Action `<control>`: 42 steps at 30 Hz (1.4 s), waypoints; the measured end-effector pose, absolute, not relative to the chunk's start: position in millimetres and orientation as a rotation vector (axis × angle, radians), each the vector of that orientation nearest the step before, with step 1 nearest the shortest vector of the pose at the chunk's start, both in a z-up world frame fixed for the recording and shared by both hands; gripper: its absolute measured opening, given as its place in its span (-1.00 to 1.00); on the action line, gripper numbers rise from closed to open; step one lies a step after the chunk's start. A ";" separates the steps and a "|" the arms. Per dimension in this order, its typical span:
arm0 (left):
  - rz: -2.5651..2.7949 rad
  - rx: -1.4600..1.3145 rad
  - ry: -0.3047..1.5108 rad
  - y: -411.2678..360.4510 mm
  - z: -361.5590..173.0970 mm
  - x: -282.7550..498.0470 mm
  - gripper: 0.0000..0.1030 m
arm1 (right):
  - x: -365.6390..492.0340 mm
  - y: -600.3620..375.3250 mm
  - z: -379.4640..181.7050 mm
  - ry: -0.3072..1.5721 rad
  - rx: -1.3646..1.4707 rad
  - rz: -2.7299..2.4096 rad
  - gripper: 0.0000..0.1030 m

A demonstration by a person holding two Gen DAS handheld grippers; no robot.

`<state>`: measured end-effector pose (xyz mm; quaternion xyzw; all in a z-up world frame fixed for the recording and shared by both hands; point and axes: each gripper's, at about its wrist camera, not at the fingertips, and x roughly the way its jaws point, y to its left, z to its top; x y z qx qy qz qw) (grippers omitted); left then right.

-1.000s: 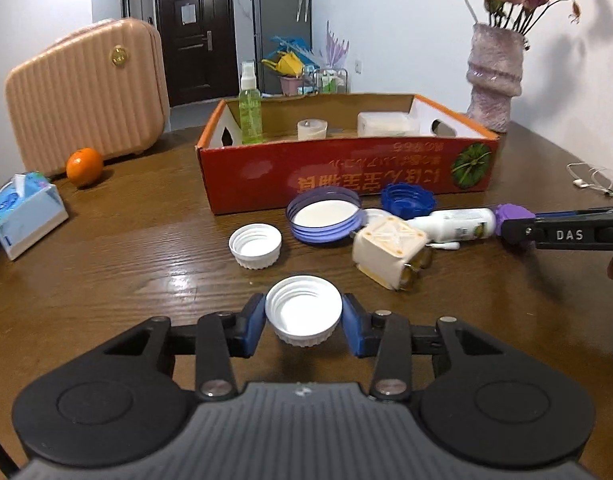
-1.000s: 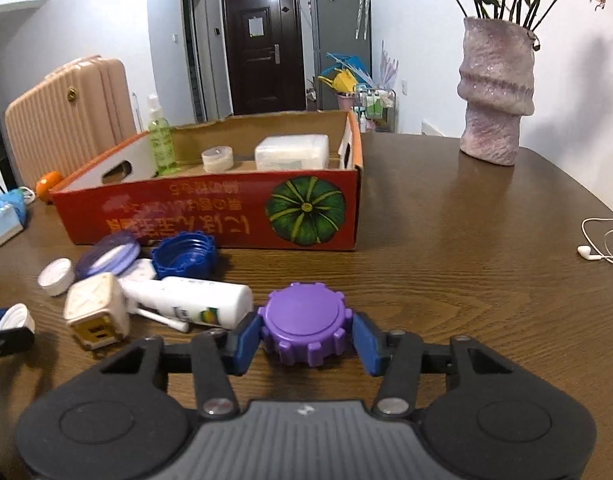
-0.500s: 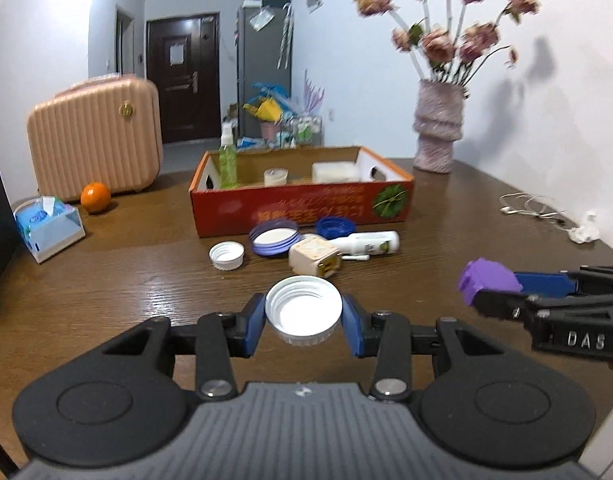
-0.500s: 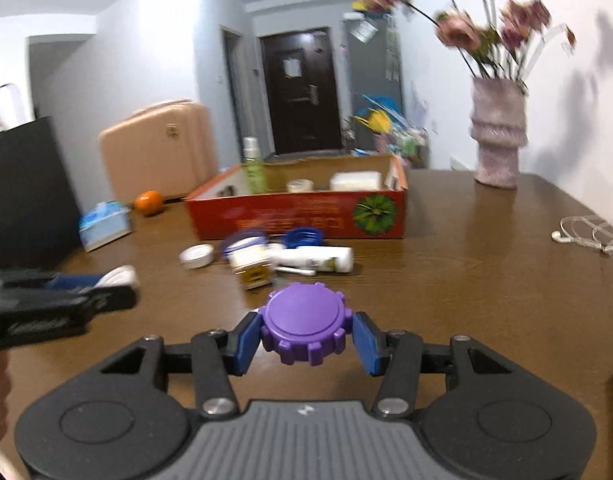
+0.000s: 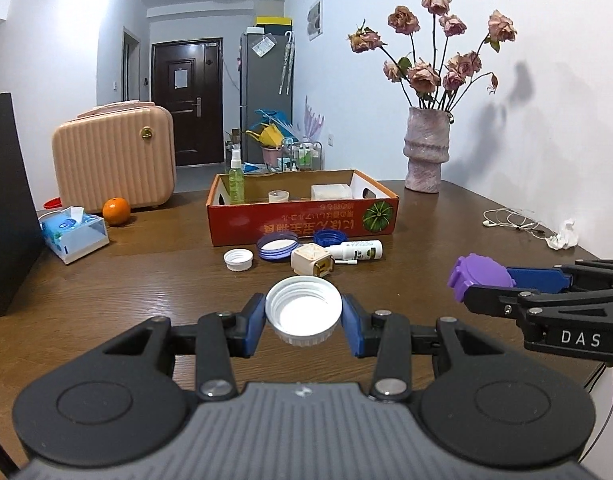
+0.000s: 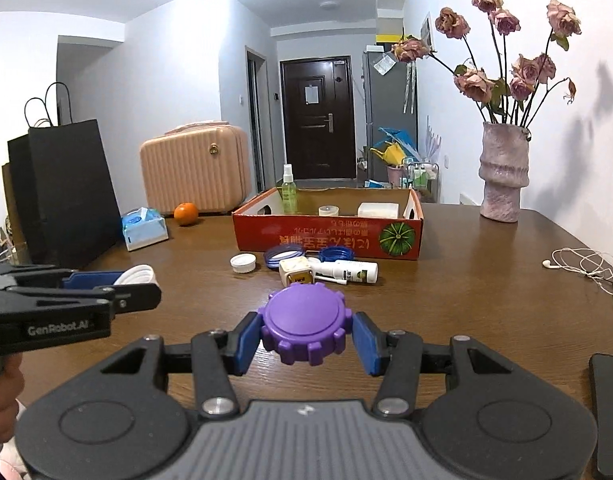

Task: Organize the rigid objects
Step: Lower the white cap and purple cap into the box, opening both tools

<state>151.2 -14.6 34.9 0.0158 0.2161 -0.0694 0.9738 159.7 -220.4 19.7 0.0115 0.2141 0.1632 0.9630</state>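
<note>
My left gripper (image 5: pixel 303 312) is shut on a white screw cap (image 5: pixel 303 309), open side up, held above the wooden table. My right gripper (image 6: pixel 305 330) is shut on a purple toothed cap (image 6: pixel 305 320); the left wrist view shows that same purple cap (image 5: pixel 479 278) at the right. Farther off lies a cluster: a small white cap (image 5: pixel 238 259), a purple-rimmed lid (image 5: pixel 278 245), a blue cap (image 5: pixel 329 237), a cream cube (image 5: pixel 311 260) and a white bottle (image 5: pixel 360 249) on its side. Behind them stands a red cardboard box (image 5: pixel 302 224).
The box holds a green spray bottle (image 5: pixel 236 178), a tape roll (image 5: pixel 277 196) and a white block (image 5: pixel 331 192). A tissue pack (image 5: pixel 73 232), an orange (image 5: pixel 116 211), a pink case (image 5: pixel 114 164) and a black bag (image 6: pixel 66 192) are left. A vase (image 5: pixel 426 152) and earphones (image 5: pixel 514 220) are right.
Both grippers pulled back from the cluster and rose, each carrying its cap. The box and loose items now look smaller and farther away.
</note>
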 end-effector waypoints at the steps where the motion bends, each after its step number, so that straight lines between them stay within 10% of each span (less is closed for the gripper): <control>1: -0.138 0.031 0.434 -13.9 35.4 151.1 -0.20 | 159.4 -219.8 20.4 0.432 0.021 0.332 -0.04; 19: -0.171 -0.021 0.461 13.3 58.0 272.4 -0.20 | 248.9 -216.6 36.8 0.385 0.033 0.334 -0.04; 42: 0.016 -0.157 0.888 23.2 -1.1 694.3 -0.13 | 691.9 -139.1 14.9 0.769 -0.047 0.301 -0.02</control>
